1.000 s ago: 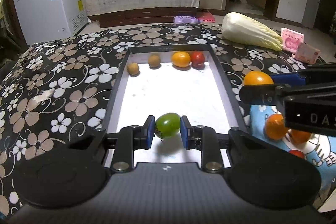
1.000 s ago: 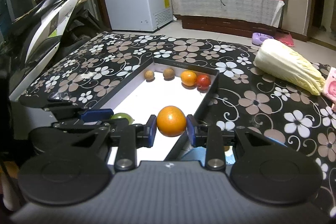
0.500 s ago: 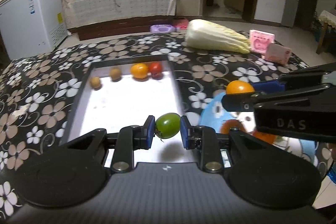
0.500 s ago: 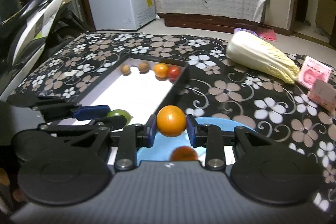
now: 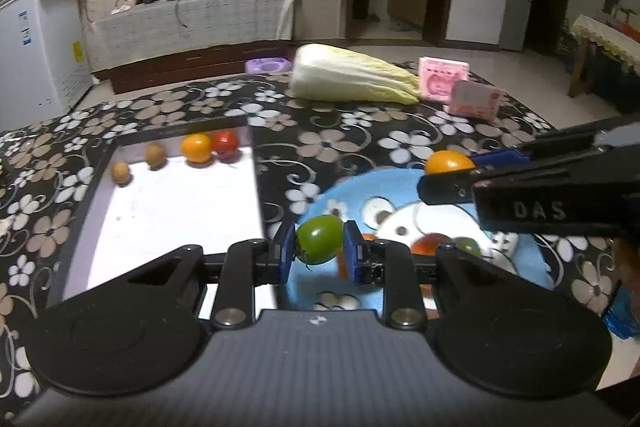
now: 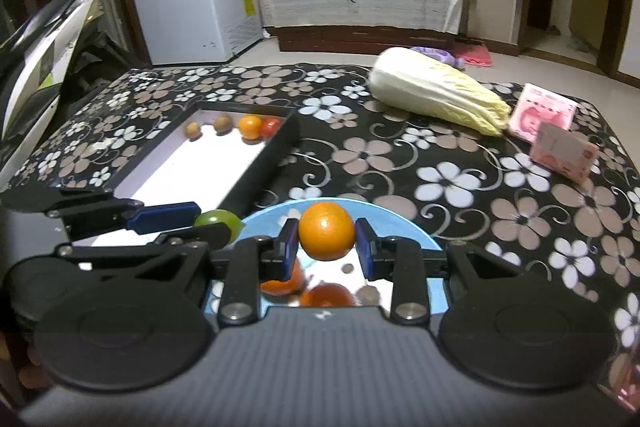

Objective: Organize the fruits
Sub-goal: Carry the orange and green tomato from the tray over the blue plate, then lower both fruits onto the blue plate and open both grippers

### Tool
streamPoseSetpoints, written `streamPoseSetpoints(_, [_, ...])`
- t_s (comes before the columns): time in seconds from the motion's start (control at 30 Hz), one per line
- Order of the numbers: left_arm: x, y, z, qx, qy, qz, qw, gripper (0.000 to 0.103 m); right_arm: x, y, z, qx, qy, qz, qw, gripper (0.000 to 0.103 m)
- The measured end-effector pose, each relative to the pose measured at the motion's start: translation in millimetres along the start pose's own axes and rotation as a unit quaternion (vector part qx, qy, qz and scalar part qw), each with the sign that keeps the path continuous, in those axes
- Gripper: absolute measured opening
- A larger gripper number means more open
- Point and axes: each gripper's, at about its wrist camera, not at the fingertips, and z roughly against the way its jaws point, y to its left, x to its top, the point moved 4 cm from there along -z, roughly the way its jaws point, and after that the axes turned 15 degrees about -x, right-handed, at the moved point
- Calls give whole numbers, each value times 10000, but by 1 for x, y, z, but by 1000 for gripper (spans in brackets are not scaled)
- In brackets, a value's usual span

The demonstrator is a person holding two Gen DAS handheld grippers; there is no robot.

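Two fruits are held off the worktop [image 6: 440, 163]: the left gripper [image 5: 319, 247] is clamped on a green tomato [image 5: 320, 239], and the right gripper [image 6: 326, 243] is clamped on an orange [image 6: 326, 230]. Both hang over a blue cartoon plate [image 5: 384, 187].

The left wrist view shows the plate's printed face, with red and orange fruits [image 5: 430, 245] and a small green one [image 5: 468, 246] on it at about 3 o'clock from the tomato; the right wrist view shows only the plate's far rim [image 6: 392, 213] and two orange fruits [image 6: 332, 295] under the gripper.

Each view shows the other gripper from the side. In both, the black tray [image 5: 256, 187] with a white floor lies at 10 o'clock, four small fruits [image 5: 196, 147] lined along its far wall. A napa cabbage [image 6: 436, 91] and pink banknote bundles [image 6: 560, 143] lie at 1 o'clock.
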Motion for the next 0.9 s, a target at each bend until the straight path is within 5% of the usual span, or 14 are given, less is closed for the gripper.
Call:
streamPoseSetpoints(0.37, [-10,-46,-10,-773,-13,-468,9959,31,-13,-7,-17,-205,336,76,9992,34])
streamPoseSetpoints(0.73, [-10,-49,-13,-844,21,-526,9950,33,-16,-7,-27,-305,454,91,9985,34])
streamPoseSetpoints(0.9, [-8,-45,-10,-806,-43,-463,9957,47,-15,-9,-27,-360,438,43,9984,35])
